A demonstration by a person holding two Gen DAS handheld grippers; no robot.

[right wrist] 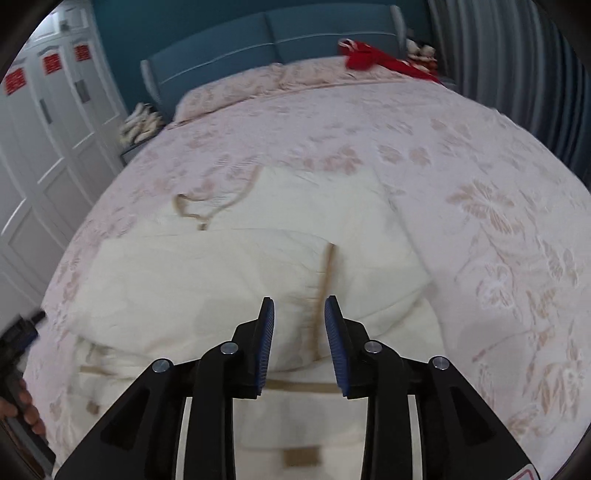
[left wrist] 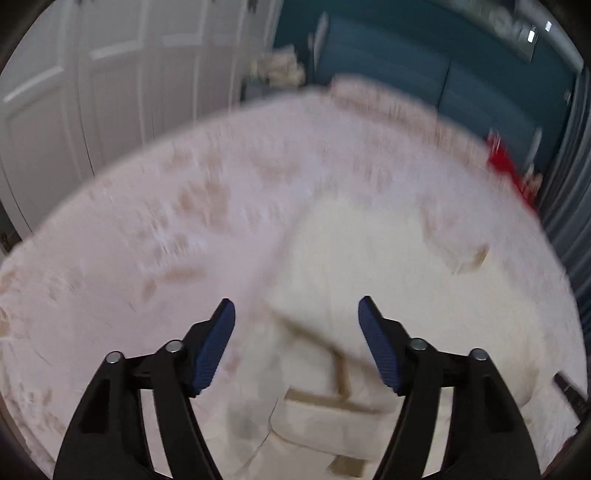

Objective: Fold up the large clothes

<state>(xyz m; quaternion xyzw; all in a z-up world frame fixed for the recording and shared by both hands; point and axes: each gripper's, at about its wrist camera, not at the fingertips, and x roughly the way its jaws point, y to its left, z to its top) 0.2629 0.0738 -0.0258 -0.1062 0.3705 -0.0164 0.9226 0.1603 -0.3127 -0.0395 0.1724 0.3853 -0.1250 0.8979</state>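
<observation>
A cream garment with tan trim lies partly folded on the pink floral bedspread. A tan cord trails from its far left edge. My right gripper is open and empty, hovering over the garment's near part by a tan seam. In the blurred left wrist view the same garment lies ahead, and my left gripper is wide open and empty above its near left edge. The left gripper and the hand holding it show at the right wrist view's left edge.
A red cloth lies at the head of the bed by a teal headboard. White wardrobe doors stand to the left, grey curtains to the right. A pillow lies at the head.
</observation>
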